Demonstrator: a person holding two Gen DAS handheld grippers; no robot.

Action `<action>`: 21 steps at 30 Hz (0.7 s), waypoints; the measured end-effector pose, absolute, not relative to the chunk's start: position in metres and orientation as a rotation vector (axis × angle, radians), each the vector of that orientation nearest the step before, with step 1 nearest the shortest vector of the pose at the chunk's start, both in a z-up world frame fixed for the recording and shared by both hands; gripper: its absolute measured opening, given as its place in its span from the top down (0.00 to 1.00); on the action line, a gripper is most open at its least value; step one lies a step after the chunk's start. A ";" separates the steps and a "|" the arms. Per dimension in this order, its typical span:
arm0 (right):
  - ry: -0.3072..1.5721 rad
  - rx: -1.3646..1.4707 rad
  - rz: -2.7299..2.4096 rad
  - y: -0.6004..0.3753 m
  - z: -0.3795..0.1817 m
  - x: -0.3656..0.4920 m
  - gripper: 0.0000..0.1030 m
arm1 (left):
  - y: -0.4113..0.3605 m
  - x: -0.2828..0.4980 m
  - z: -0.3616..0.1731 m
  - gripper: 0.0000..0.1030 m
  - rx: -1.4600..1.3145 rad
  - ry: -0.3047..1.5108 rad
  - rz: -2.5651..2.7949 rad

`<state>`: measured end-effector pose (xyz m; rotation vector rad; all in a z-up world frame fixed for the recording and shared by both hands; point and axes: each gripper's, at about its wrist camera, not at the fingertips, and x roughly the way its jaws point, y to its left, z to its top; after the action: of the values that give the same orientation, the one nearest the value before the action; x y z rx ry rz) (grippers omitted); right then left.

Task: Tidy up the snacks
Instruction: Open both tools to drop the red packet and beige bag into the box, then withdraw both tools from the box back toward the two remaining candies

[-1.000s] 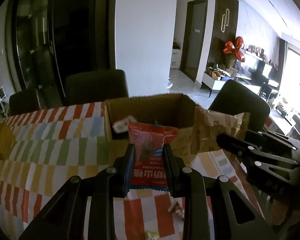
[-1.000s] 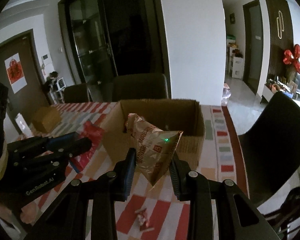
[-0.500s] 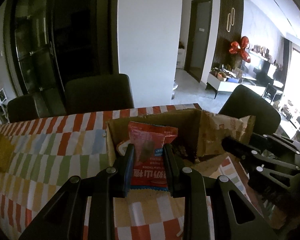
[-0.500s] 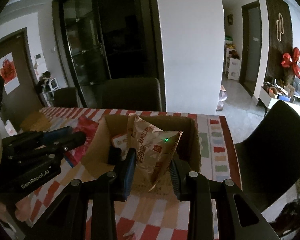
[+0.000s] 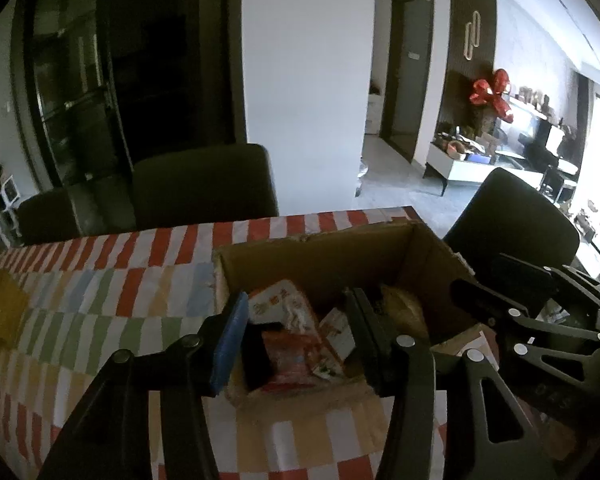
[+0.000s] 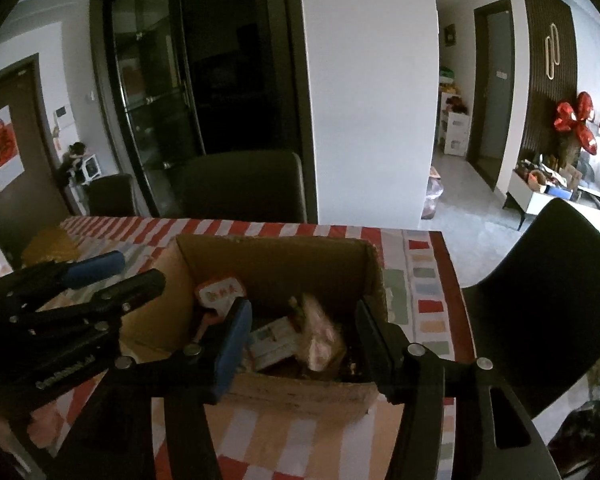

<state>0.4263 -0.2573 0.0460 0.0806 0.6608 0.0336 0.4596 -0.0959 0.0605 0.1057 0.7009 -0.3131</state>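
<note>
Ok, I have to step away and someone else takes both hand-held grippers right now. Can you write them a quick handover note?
Left hand-held gripper: open, empty, poised over the cardboard box.
Right hand-held gripper: open, empty, over the same box.
Things: the box sits on the striped tablecloth; the red snack packet and the brown snack bag lie inside with other packets.
Done: both snacks are in the box.
Left: no loose snacks show on the cloth in these views; check the table nearer you, which the grippers hide, before you call it finished.
</note>
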 end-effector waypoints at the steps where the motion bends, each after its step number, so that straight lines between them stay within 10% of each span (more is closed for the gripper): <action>1: 0.659 0.080 0.035 -0.257 0.046 0.424 0.46 | -0.094 0.456 0.061 0.48 0.115 0.697 -0.301; 21: 0.616 0.044 0.113 -0.231 0.055 0.333 0.40 | -0.069 0.345 0.076 0.37 0.165 0.628 -0.254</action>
<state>0.3326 -0.2313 0.0555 0.0438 0.6157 0.1129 0.3453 -0.0687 0.0756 0.1651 0.6276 -0.2539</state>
